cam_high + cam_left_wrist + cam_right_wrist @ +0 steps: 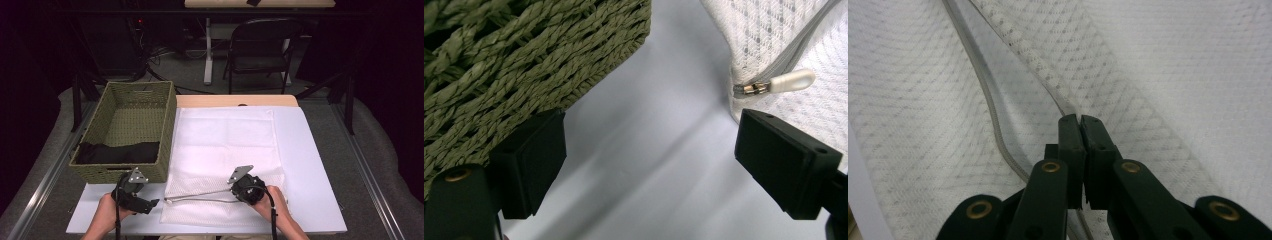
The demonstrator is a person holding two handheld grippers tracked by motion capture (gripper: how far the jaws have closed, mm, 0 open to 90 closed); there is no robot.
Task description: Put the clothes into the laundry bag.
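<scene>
A: What is the right claw (1080, 120) doing?

B: Its jaws are pressing together on the upper edge of the open zip of the white mesh laundry bag (225, 145), pinching the fabric right at its tips. The bag is lying flat on the desk (310, 165), stretching away ahead of that claw.

A: And the left claw (649, 160)?

B: Its jaws are standing spread, gripping nothing. The zip's pull (791, 80) is lying just beyond its right jaw, and the woven basket (125, 130) is sitting close against its left jaw, with a black cloth (117, 152) inside
</scene>
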